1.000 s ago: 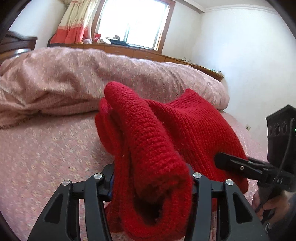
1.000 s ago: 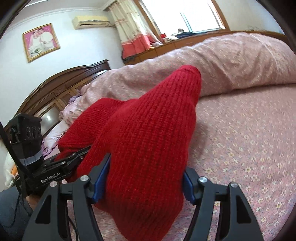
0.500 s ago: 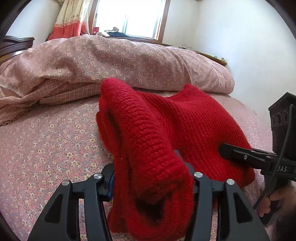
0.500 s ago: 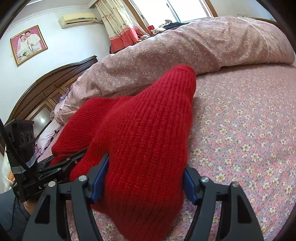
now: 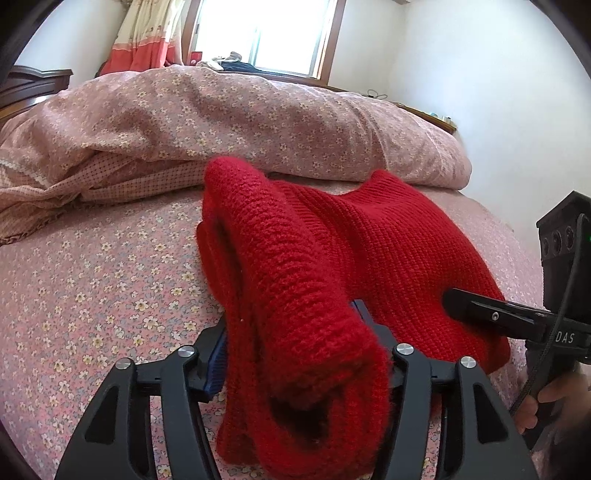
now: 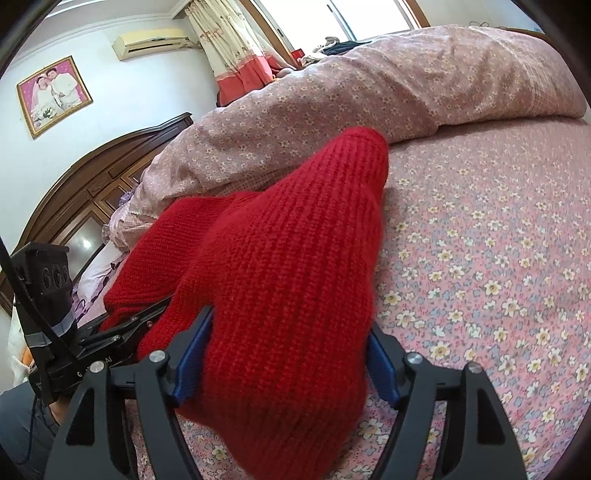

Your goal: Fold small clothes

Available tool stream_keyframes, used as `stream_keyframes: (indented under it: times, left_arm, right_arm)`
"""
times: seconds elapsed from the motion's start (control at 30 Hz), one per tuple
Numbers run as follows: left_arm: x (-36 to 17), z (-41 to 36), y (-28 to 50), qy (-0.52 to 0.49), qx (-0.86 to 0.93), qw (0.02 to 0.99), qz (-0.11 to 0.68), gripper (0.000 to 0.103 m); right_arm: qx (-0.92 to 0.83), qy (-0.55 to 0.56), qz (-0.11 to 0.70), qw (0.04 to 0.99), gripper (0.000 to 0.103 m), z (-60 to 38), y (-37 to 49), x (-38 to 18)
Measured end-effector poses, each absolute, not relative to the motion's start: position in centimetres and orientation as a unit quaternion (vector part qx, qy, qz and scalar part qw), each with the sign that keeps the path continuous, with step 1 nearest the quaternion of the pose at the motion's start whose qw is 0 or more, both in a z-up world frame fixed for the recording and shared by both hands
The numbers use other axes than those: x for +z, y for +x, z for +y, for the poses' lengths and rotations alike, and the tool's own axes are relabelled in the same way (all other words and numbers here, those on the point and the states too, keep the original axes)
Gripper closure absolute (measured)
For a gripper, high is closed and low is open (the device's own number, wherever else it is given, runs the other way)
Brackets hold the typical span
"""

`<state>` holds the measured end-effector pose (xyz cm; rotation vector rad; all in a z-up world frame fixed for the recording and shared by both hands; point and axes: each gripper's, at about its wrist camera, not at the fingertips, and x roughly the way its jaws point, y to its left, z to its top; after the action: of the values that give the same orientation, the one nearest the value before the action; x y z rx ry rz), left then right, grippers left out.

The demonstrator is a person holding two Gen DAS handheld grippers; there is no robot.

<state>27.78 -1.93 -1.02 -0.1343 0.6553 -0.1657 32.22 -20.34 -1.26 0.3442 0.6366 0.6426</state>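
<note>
The red knit sweater point(image 5: 332, 266) lies on the bed sheet point(image 5: 92, 288), folded into a thick bundle. One rolled edge runs straight out from between my left jaws, the other from between my right jaws; the flat middle panel spans the space between the two.

Left gripper point(image 5: 295, 354): jaws have just been opening. The rolled edge still sits between them, but a sliver of blue pad point(image 5: 218, 354) shows clear of the knit on the left side, so I read this grip as released, cloth merely resting in the gap.

Right gripper point(image 6: 284, 354): jaws have also just been opening. The bundle fills the gap; the blue pads point(image 6: 382, 365) stand at its flanks. The right pad looks apart from the wool; the left one I cannot tell for certain. I judge it let go or nearly so.

Why held this way: both grippers took the same long edge at its two ends so the fold could be carried over evenly. Now that the bundle's weight is on the bed, loosening both ends together should leave the fold undisturbed.

Beyond the sweater, past my jaw tips: a heaped floral quilt point(image 5: 258, 122), near the far edge of the knit but seemingly not on it. Further off, window point(image 5: 284, 33) and curtain point(image 5: 144, 40).

Next, as I judge it: draw both grippers straight back, low and level, so the loose wool does not snag on the pads.
</note>
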Motion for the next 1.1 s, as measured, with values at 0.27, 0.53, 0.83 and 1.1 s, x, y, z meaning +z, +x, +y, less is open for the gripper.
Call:
stream_keyframes:
  times: [0.27,0.53,0.83,1.1]
  left_arm:
    - [-0.7,-1.8,27.5,-0.050,-0.027,0.947,0.315,0.019]
    - [0.9,-3.2,24.8,0.011,-0.008,0.959,0.285,0.019]
    - [6.1,-4.9,18.9,0.038,-0.032,0.969,0.241,0.019]
    - [8.9,-5.8,14.3,0.056,-0.039,0.980,0.186,0.015]
  right_arm:
    - [0.298,0.173,0.311,0.886,0.011,-20.5,32.3,-1.4]
    - [0.265,0.177,0.285,0.904,0.008,-20.8,30.6,-0.4]
    - [0.263,0.088,0.219,0.935,0.009,-18.5,23.5,3.7]
    - [0.248,0.086,0.143,0.954,0.009,-18.8,16.7,7.0]
